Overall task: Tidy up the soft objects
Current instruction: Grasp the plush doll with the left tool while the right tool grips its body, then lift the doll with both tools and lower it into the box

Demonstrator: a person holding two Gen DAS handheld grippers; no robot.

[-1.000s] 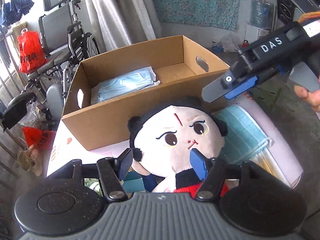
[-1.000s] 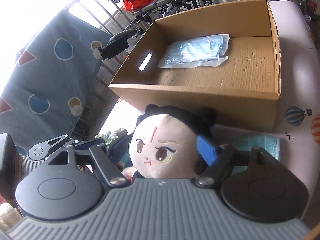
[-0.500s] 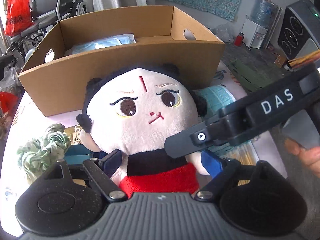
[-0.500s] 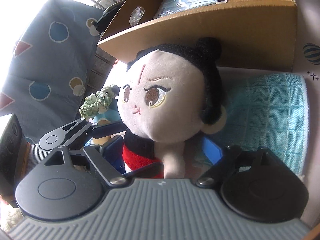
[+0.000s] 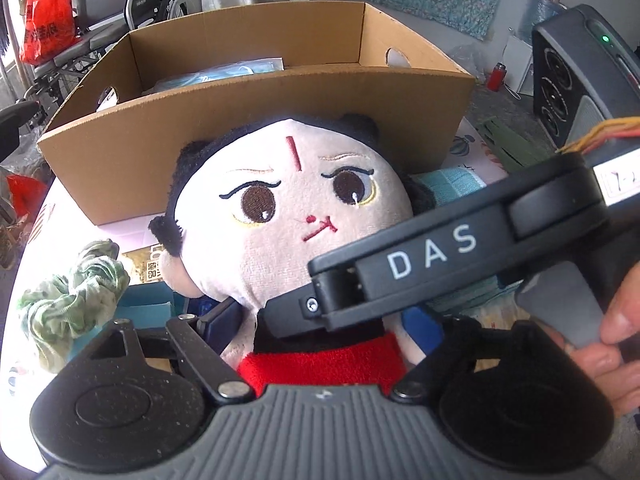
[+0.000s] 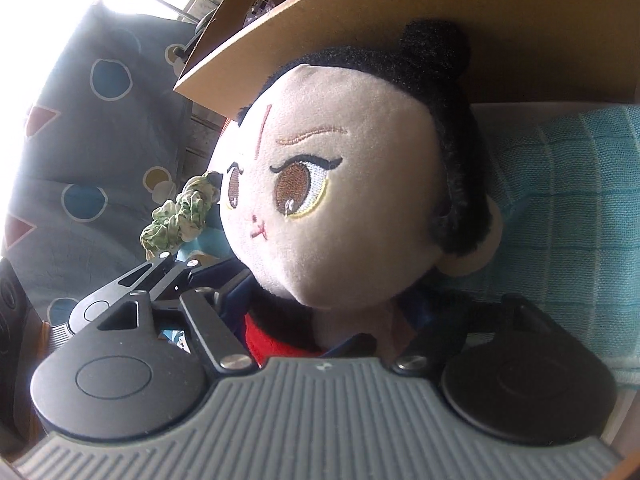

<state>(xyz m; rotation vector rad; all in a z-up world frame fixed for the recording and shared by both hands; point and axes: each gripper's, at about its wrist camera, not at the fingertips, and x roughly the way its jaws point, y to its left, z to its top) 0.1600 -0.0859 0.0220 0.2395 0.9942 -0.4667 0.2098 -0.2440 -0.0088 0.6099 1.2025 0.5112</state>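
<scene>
Both grippers have closed in on the plush doll (image 5: 288,216) since a second ago, when its face was small and the box stood well beyond it; now its head fills both views and its red collar sits right at the left gripper (image 5: 320,320). The doll lies face-up on the tabletop (image 5: 472,148), its long axis running from the grippers toward 12 o'clock, head against the near wall of the cardboard box (image 5: 256,112) and body toward the person; it rests partly on a blue folded cloth (image 6: 568,208) at its 3 o'clock side. The left gripper's jaws stand open, one blue pad at each side of the neck, not yet pressed in as far as I can see; the right gripper (image 6: 320,312) comes in from about 4 o'clock, its jaws also spread around the doll's neck and shoulder, though the head hides its far pad, so whether it touches I cannot tell. In the left view the right gripper's body crosses over the doll's chin. I judge both equally near, with the grasp across the narrow neck, square to the long axis. A green scrunchie (image 5: 68,300) lies at 9 o'clock of the doll; a pack of face masks (image 5: 224,74) already lies in the box.
</scene>
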